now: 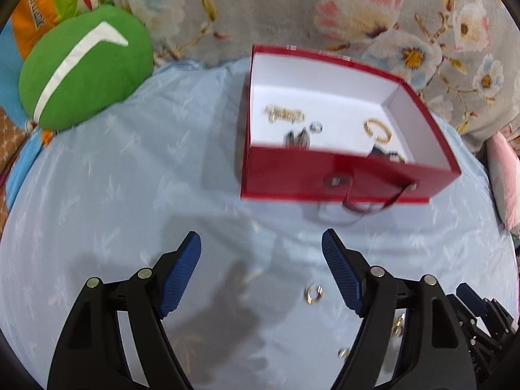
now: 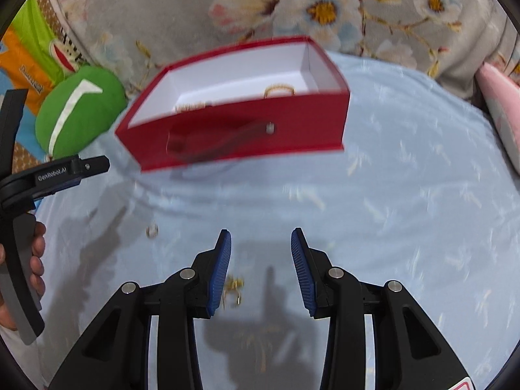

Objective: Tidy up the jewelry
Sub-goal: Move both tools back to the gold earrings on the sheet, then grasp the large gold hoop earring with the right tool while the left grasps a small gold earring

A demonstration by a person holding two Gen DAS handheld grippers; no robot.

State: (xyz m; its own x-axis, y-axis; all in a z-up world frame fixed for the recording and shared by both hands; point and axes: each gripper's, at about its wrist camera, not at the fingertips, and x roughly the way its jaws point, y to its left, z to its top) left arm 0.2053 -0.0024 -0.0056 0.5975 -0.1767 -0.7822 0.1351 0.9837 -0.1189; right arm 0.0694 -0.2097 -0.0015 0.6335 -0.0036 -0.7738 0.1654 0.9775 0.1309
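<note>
A red box (image 1: 341, 175) with a white inside and a dark loop handle lies open on the light blue sheet; it also shows in the right wrist view (image 2: 234, 136). Inside lie a gold chain (image 1: 285, 114), a silver ring (image 1: 316, 126), a gold bangle (image 1: 377, 130) and dark pieces (image 1: 297, 138). My left gripper (image 1: 261, 243) is open and empty above the sheet, short of the box. A small hoop earring (image 1: 313, 294) lies between its fingers. My right gripper (image 2: 261, 237) is open and empty, with gold earrings (image 2: 234, 289) on the sheet by its left finger.
A green round cushion (image 1: 84, 68) sits at the left of the box. A floral grey blanket (image 1: 325, 9) lies behind it, and a pink pillow (image 2: 500, 110) at the right. Small loose pieces (image 1: 399, 325) lie on the sheet near my left gripper's right finger. A ring (image 2: 151, 230) lies further left.
</note>
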